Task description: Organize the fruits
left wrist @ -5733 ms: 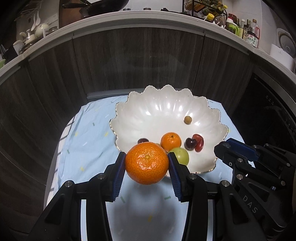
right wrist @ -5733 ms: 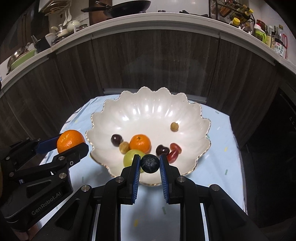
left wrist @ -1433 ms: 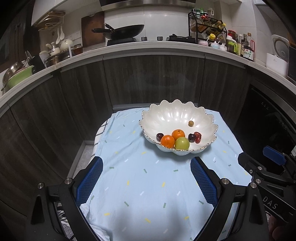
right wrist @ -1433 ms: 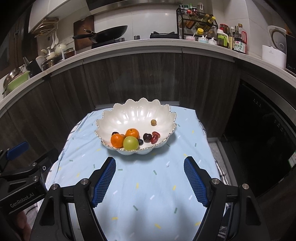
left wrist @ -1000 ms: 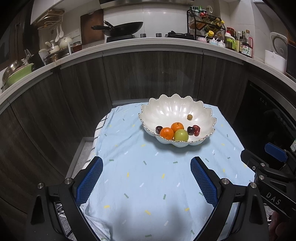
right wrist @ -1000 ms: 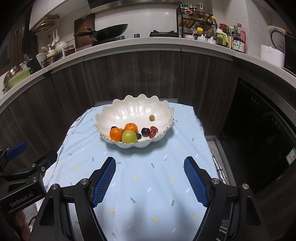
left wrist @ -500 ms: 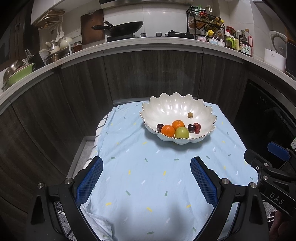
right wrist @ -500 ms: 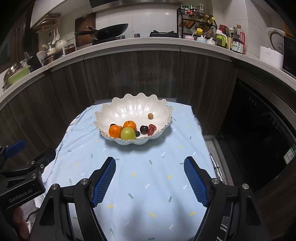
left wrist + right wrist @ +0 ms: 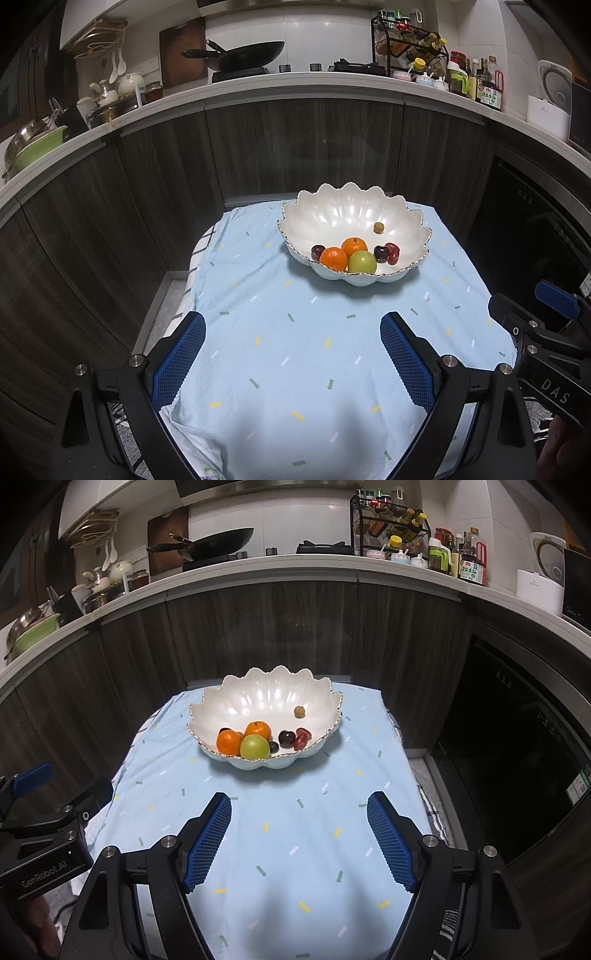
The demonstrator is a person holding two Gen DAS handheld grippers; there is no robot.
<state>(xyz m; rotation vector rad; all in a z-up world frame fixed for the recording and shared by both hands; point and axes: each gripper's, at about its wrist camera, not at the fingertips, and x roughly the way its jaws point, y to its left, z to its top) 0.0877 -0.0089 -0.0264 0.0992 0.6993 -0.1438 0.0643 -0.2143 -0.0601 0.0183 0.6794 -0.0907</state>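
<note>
A white scalloped bowl (image 9: 332, 206) stands at the far end of the table, also in the right wrist view (image 9: 258, 694). It holds two oranges (image 9: 333, 257), a green fruit (image 9: 362, 262), dark plums (image 9: 380, 253), a red fruit (image 9: 393, 253) and a small tan fruit (image 9: 378, 227). My left gripper (image 9: 291, 350) is open and empty, well short of the bowl. My right gripper (image 9: 298, 834) is open and empty, also well short of the bowl.
A light blue patterned cloth (image 9: 314, 350) covers the small table. Dark wood cabinet fronts (image 9: 295, 147) curve behind it. The counter above carries a wok (image 9: 243, 51), bottles (image 9: 476, 81) and pots. A dark appliance (image 9: 524, 738) stands at the right.
Both grippers let go of their fruit into the bowl, opened wide and pulled back from it. Over the last second they have hardly moved.
</note>
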